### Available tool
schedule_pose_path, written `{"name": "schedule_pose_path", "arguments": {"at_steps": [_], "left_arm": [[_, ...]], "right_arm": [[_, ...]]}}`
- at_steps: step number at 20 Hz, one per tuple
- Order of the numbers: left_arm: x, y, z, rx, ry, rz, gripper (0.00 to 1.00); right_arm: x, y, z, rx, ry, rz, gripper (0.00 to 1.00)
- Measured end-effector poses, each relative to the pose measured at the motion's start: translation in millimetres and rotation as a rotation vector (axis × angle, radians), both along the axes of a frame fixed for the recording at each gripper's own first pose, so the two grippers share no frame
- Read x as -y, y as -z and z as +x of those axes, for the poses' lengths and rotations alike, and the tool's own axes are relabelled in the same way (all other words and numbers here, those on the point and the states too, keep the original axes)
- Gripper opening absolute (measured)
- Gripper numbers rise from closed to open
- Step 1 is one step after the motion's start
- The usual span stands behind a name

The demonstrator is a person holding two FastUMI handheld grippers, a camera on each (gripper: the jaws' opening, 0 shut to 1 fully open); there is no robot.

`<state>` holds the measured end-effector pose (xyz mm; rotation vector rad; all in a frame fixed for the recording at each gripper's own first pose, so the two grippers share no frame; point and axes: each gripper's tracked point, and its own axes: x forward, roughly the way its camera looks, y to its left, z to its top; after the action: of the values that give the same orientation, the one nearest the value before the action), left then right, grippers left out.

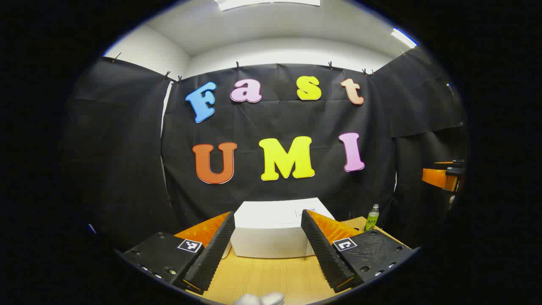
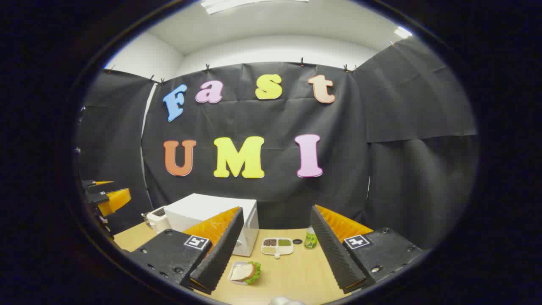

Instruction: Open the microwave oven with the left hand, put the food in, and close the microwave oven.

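Microwave (image 1: 271,231) sits shut on the table (image 1: 271,275), straight ahead of my left tool (image 1: 269,248), which gapes wide. My right tool (image 2: 275,254) is wide too, above the sandwich (image 2: 246,272) beside the microwave.

Left gripper (image 1: 267,237): two wedge-shaped fingers with ribbed inner faces, flat matte mounting blocks behind them, each carrying a small square black-and-white marker and a row of sunken screws along the edge. Right gripper (image 2: 276,237): same build, ribbed wedges, screw-studded blocks, one square marker per side. Seen farther off at the edge of each view: the other gripper's body, partly orange.
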<state>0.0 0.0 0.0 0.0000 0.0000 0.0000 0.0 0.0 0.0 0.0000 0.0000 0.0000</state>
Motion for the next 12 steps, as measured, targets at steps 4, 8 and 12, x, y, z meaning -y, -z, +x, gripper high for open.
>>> {"name": "schedule_pose_path", "arguments": {"at_steps": [4,8,12], "left_arm": [[-1.1,-1.5,-2.3,0.004,-0.004,0.009,0.96],[-1.1,0.1,-0.7,-0.002,-0.01,0.005,1.0],[-1.5,2.8,2.4,-0.005,-0.009,0.005,0.96]], "right_arm": [[4.1,1.3,-0.7,-0.003,0.002,-0.003,0.92],[4.4,1.6,0.0,-0.003,0.001,-0.003,0.92],[3.7,2.4,0.6,-0.003,-0.005,-0.008,1.0]]}}
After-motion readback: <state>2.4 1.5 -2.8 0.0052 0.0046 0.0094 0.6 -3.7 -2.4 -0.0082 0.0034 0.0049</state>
